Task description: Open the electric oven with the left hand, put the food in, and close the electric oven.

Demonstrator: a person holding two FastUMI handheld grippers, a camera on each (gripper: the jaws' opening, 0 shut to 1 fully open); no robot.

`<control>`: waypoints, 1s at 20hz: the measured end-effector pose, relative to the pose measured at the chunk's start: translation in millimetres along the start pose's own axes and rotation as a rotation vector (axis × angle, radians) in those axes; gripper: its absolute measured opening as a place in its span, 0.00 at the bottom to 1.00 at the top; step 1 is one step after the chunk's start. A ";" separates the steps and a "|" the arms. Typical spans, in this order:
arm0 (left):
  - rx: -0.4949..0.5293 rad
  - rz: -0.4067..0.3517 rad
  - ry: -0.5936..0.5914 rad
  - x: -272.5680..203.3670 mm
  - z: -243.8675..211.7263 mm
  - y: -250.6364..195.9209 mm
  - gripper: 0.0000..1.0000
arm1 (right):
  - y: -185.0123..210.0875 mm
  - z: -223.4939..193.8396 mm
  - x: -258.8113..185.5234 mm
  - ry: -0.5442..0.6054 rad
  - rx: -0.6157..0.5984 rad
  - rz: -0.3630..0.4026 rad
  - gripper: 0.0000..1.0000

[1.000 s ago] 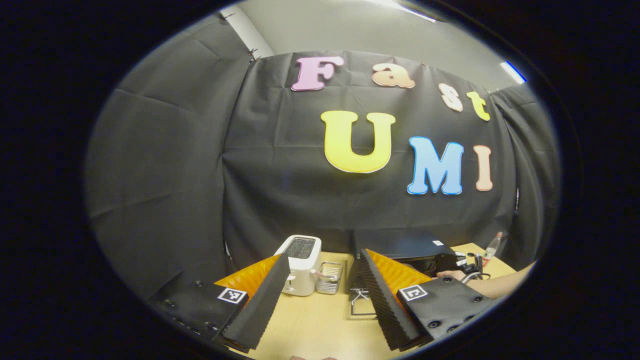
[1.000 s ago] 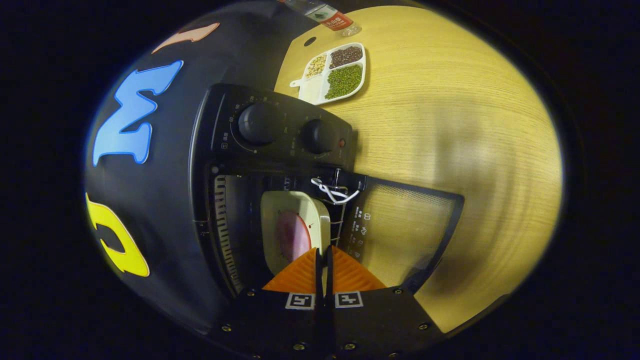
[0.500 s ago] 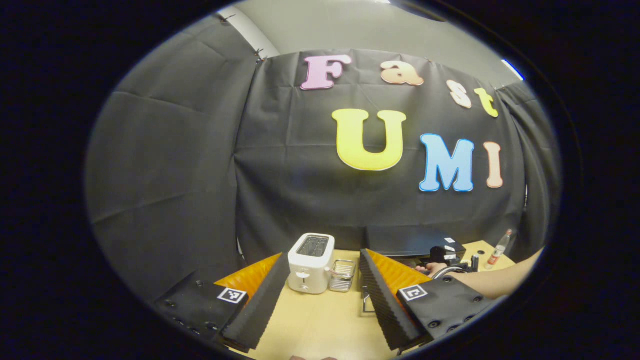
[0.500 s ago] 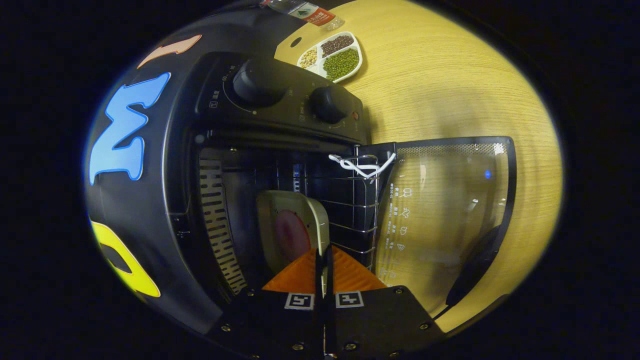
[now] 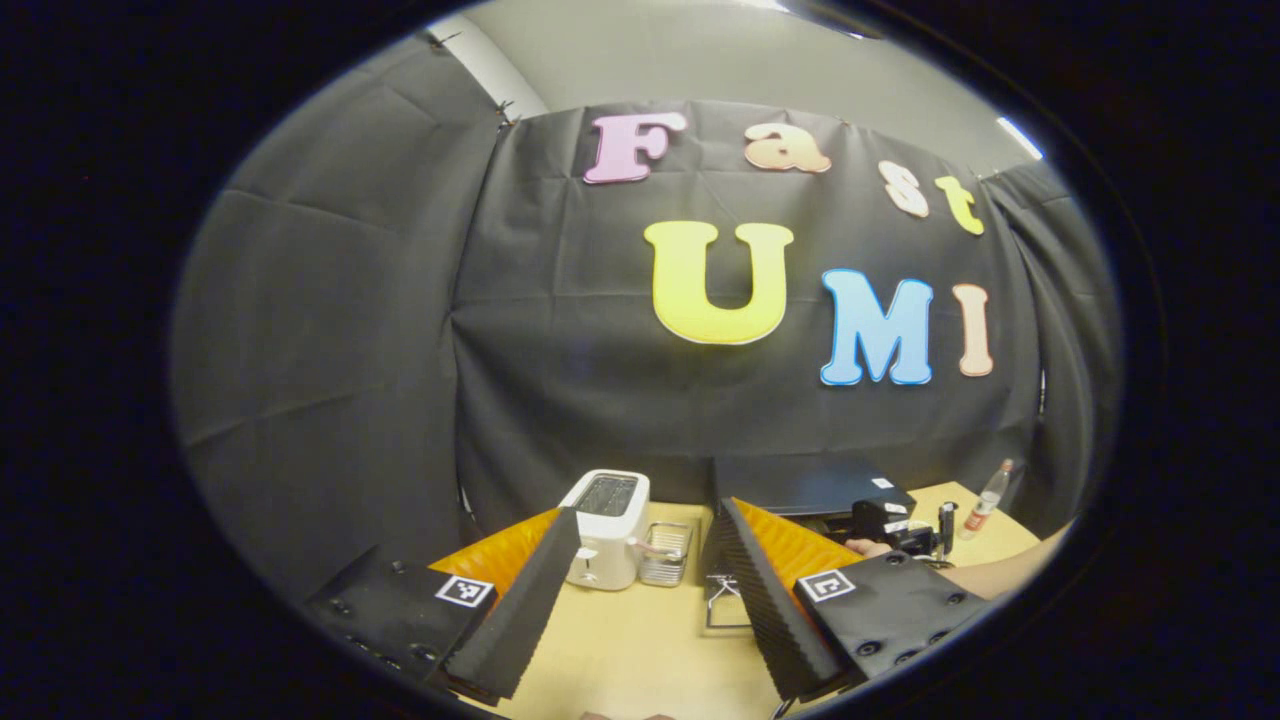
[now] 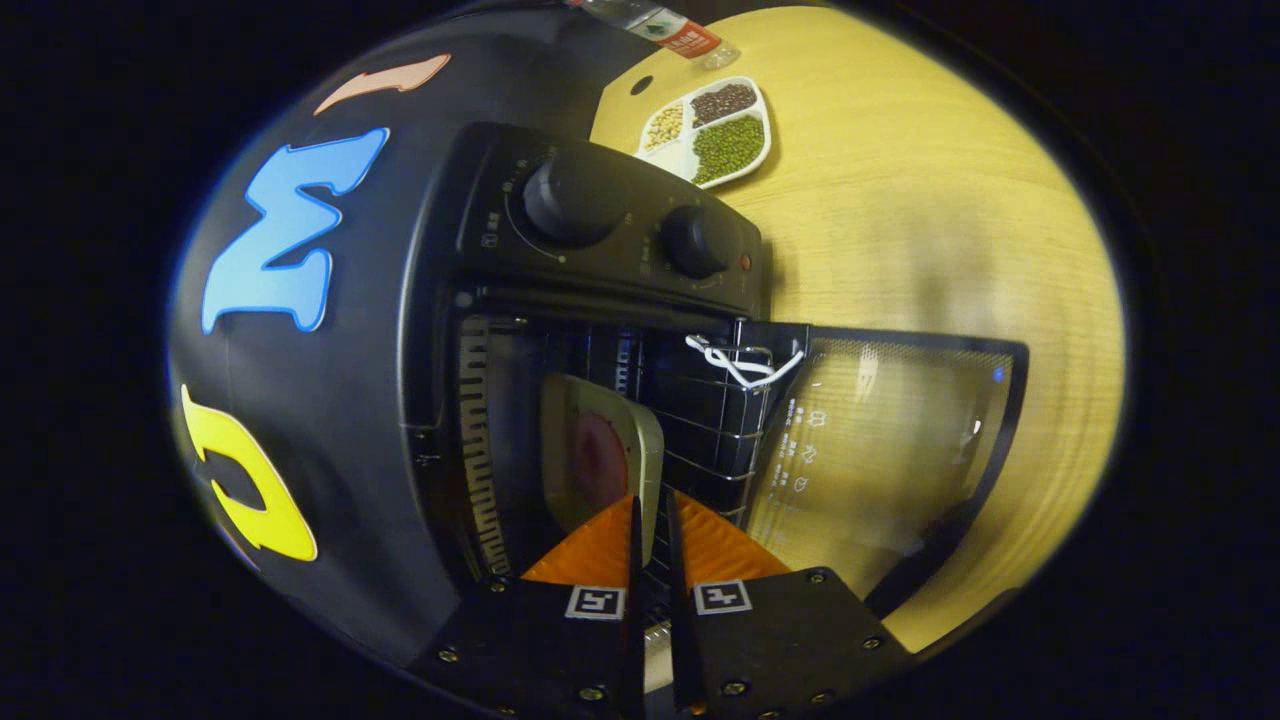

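L tool (image 5: 640,580) wide, empty | R tool (image 6: 651,520) narrow gap, plate (image 6: 600,465) edge between | oven (image 6: 600,260) door open

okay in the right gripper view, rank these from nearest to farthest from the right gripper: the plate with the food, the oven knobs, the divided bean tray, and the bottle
Nearest first from the right gripper:
1. Plate with the food, inside the oven, its rim right at the fingertips.
2. Oven knobs, on the control panel beyond the cavity.
3. Divided bean tray, on the table past the oven.
4. Bottle, at the table's far edge, just beyond the tray.
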State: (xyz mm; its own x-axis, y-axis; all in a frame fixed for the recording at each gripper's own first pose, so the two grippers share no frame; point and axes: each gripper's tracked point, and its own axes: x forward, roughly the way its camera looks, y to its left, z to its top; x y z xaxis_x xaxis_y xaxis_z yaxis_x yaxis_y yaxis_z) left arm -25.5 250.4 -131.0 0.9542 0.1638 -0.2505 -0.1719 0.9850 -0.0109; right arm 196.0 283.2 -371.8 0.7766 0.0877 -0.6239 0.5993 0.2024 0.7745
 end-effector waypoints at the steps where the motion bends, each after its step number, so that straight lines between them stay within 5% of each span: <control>1: -0.002 -0.010 -0.002 1.5 0.4 -5.6 0.99 | -2.4 4.1 -8.3 0.006 -0.039 0.001 0.12; 10: -0.018 -0.138 -0.011 14.1 5.3 -78.8 0.98 | 22.8 63.0 -137.0 -0.029 -0.660 0.169 0.12; 16: -0.001 -0.218 -0.045 12.9 22.3 -137.2 0.92 | 83.4 111.4 -238.2 -0.281 -1.073 0.372 0.12; 20: 0.004 -0.248 -0.089 4.7 41.8 -172.8 0.96 | 119.7 147.6 -303.6 -0.448 -1.224 0.463 0.13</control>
State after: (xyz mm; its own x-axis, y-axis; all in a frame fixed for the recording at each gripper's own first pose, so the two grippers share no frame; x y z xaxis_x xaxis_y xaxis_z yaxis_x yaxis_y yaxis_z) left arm 19.0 83.2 -89.8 0.9849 -0.0791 -0.1541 0.0710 0.9958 -0.0573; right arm 60.7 136.9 -74.3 0.9914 0.1105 -0.0706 -0.0972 0.9806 0.1701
